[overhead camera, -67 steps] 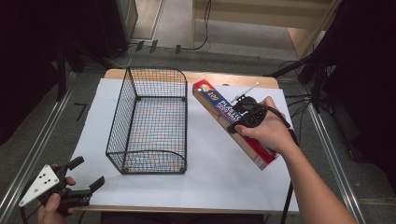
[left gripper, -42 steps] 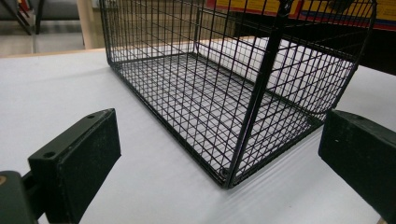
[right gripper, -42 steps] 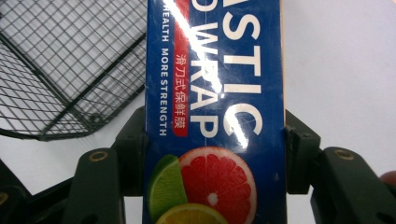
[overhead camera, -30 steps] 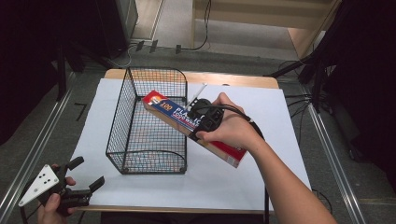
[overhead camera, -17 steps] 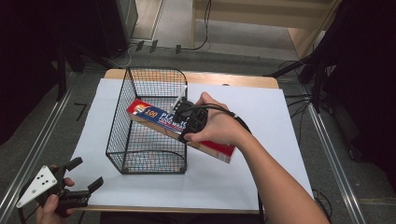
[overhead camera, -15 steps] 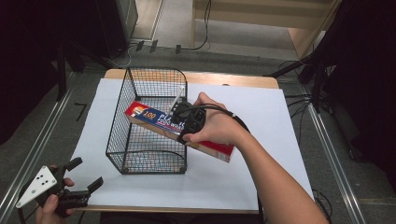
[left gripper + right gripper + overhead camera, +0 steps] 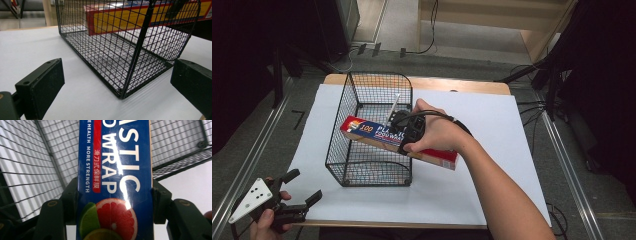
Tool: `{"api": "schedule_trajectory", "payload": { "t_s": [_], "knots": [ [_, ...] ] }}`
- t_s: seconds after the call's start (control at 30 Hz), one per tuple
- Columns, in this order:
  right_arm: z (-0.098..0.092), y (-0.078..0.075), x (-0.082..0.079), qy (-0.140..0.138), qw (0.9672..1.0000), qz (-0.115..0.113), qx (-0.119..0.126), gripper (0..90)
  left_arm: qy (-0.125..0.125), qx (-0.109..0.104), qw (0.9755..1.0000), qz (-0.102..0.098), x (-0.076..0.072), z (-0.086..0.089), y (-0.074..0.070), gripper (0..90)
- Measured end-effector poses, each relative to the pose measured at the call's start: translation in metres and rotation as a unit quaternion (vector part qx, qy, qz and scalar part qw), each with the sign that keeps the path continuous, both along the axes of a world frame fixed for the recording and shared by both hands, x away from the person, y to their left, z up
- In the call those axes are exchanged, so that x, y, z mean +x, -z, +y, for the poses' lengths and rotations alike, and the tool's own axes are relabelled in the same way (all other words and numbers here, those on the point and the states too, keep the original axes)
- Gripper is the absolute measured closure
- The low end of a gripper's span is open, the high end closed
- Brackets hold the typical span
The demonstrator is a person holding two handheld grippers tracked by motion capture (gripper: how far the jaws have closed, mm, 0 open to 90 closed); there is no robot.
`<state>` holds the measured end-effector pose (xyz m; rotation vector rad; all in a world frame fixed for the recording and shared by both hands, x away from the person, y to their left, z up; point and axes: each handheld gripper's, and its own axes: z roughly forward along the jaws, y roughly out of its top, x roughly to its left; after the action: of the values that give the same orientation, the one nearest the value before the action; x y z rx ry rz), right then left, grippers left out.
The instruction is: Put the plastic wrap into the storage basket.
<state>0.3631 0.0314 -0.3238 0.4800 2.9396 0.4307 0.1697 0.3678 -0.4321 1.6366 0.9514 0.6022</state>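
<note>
Since a couple of seconds back we've swung the box of plastic wrap (image 7: 382, 137) from the right side of the table over to the wire basket (image 7: 362, 170), so its front end now pokes in over the basket's right wall while the back end still hangs out over the white sheet (image 7: 492, 185). Our right gripper (image 7: 408, 131) is clamped across the box's width, and in the right gripper view you can see both black jaws pressed flat against the long sides of the box (image 7: 115, 182), right about where the grapefruit picture sits. The box is up in the air, tilted a bit, not resting on the basket floor as far as we can tell; the left gripper view shows its yellow-and-red side (image 7: 130, 20) through the mesh, well above the bottom grid. Our left gripper (image 7: 297, 197) is just parked at the near left corner of the table, jaws wide apart with nothing between them, pointing at the basket's near corner (image 7: 125, 92) but not touching it. Basket sits upright on the sheet, open at the top.
</note>
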Motion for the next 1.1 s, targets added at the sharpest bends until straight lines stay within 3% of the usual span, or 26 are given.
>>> {"api": "schedule_trajectory", "payload": {
  "t_s": [0.27, 0.67, 0.77, 0.83, 0.87, 0.93, 1.1],
  "knots": [
    [0.006, -0.001, 0.004, -0.024, 0.9993, -0.004, -0.029, 41.5, -0.001, -0.002, 1.0, 0.0, 0.0, 0.001, 0.0, 0.0],
    [0.005, -0.001, 0.009, -0.019, 0.9995, 0.011, -0.024, 40.6, 0.0, -0.002, 1.0, -0.001, 0.0, 0.0, 0.0, 0.0],
    [0.003, -0.003, 0.007, -0.011, 0.9999, 0.008, 0.003, 28.7, 0.0, -0.002, 1.0, -0.001, 0.0, 0.0, 0.0, 0.0],
    [0.002, -0.013, 0.009, 0.011, 0.9994, 0.023, 0.023, 25.1, 0.0, -0.002, 1.0, 0.0, 0.0, 0.001, 0.0, 0.0],
    [-0.001, -0.02, 0.01, 0.015, 0.9982, 0.025, 0.052, 24.1, 0.0, -0.002, 1.0, 0.0, 0.0, 0.001, 0.0, 0.0],
    [-0.005, -0.033, 0.011, 0.018, 0.9961, 0.03, 0.081, 23.7, 0.0, -0.001, 1.0, -0.001, 0.0, 0.0, 0.0, 0.0],
    [-0.014, -0.047, 0.008, 0.026, 0.9964, 0.034, 0.073, 24.7, 0.0, 0.001, 1.0, 0.0, 0.0, 0.0, 0.0, 0.0]
  ]
}}
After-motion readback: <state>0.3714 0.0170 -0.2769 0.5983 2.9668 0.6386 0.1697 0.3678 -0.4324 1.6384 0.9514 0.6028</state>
